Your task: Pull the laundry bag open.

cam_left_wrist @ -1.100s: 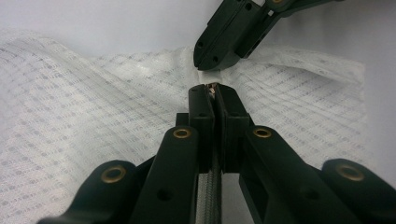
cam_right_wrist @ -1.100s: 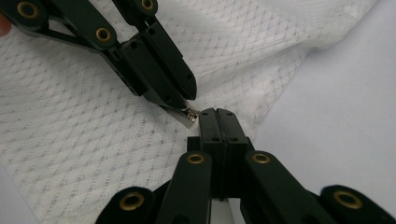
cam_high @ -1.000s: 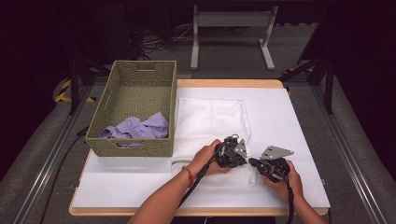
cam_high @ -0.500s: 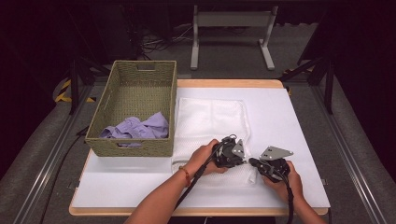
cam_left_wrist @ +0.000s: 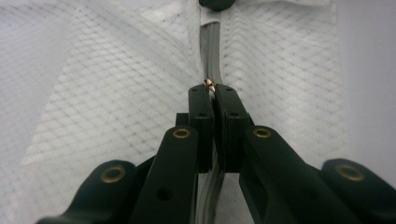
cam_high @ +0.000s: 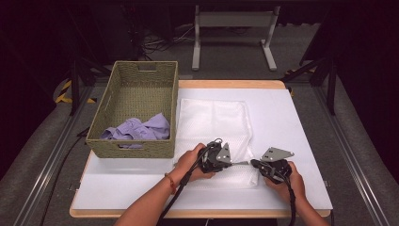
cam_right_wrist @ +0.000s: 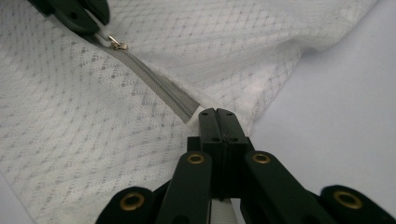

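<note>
white table (cam_high: 301, 122), one mesh bag (cam_high: 214, 120), two tools

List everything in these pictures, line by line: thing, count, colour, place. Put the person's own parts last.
mesh laundry bag: one, white, flat on the table middle, right of the basket.
zipper: one, grey, along the bag's near edge, between the two grippers.
zipper slider: one, brass-coloured, at the left gripper's jaw tips.
wicker basket: one, olive-green, on the table's left part.
cloth: one crumpled piece, lilac, inside the basket at its near end.
table: one, white top with wooden edge.
metal stand: one, grey, on the floor beyond the table.
left gripper: one, black, shut on the zipper slider.
right gripper: one, black, shut on the zipper's end.
hands: two, each holding a gripper.
</note>
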`<state>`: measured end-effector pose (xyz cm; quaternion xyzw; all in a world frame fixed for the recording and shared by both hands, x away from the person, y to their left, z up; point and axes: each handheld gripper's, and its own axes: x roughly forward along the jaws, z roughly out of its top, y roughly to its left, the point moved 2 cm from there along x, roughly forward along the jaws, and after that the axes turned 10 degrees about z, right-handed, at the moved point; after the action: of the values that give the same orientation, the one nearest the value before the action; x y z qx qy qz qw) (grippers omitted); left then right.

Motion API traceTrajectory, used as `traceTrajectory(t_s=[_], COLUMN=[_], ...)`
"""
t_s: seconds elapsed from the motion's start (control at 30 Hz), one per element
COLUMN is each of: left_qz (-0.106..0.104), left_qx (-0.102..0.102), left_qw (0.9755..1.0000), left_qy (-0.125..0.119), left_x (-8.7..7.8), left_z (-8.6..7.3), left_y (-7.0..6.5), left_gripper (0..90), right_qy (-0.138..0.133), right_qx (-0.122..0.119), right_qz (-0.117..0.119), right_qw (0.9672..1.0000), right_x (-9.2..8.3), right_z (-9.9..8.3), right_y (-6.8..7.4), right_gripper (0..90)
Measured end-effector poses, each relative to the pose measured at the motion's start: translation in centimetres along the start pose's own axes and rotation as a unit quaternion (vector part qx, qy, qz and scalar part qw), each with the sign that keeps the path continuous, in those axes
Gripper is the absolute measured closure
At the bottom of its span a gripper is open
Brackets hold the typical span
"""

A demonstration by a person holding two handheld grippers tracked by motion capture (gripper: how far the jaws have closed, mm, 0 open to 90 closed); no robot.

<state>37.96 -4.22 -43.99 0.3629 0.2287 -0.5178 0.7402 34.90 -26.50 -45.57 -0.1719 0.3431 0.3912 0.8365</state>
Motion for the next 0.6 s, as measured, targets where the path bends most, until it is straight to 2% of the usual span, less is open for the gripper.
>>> traceTrajectory(t_s=[0.17, 0.23, 0.43, 0.47, 0.6], left_qz=[0.007, 0.002, 0.005, 0.013, 0.019], left_qx=[-0.004, -0.009, -0.002, 0.000, -0.004], left_qw=[1.0000, 1.0000, 1.0000, 0.9999, 0.9998], left_qy=[-0.003, -0.004, -0.003, -0.003, -0.001], left_x=[-0.7, -1.0, -1.9, -2.0, -2.9], left_z=[-1.1, -1.5, -2.4, -2.5, -3.3], left_y=[0.0, 0.1, -0.5, -0.5, -0.3], left_gripper=[86.3, 86.3, 86.3, 86.3, 86.3], right_qy=[0.001, 0.001, 0.000, -0.001, -0.001], right_qx=[-0.003, -0.003, -0.002, -0.001, -0.002], right_qz=[0.000, 0.001, 0.004, 0.005, 0.005], right_qw=[1.0000, 1.0000, 1.0000, 1.0000, 1.0000], right_x=[0.0, 0.0, 0.0, 0.0, 0.0], right_z=[0.0, 0.0, 0.0, 0.0, 0.0], right_y=[0.0, 0.0, -0.1, -0.2, -0.1], right_gripper=[90.0, 90.0, 90.0, 90.0, 90.0])
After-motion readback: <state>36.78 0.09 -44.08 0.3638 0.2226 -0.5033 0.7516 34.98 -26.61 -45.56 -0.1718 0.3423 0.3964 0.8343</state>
